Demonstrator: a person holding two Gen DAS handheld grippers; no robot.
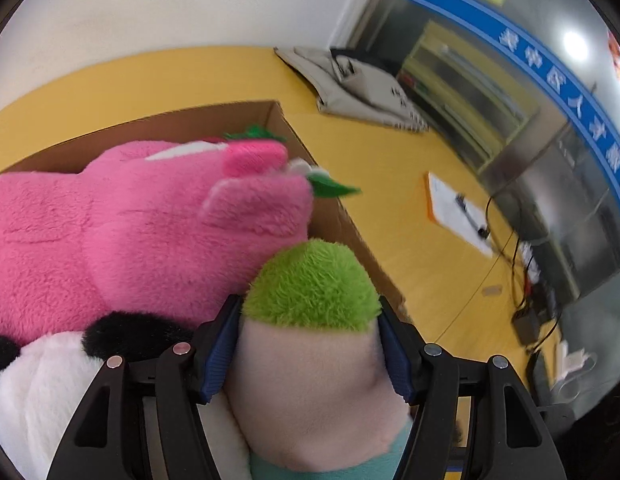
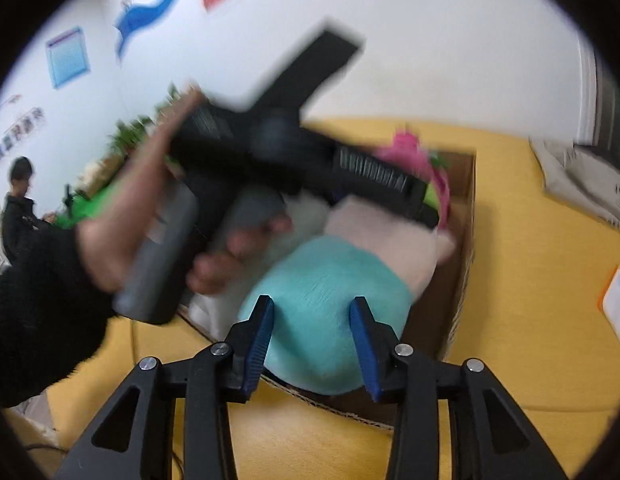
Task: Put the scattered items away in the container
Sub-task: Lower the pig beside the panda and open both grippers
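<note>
Clamped on the green-haired plush [image 1: 310,344], the left gripper [image 1: 310,344] risks spilling it over the crowded cardboard box [image 1: 329,216]; right gripper [image 2: 311,344] gapes empty.

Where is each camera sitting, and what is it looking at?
Left wrist: on the left gripper, looking along blue pads squeezing the green-topped plush above the cardboard box.
Right wrist: on the open right gripper, facing the box; the left hand shows.
Both see the box, pink plush and yellow table.
</note>
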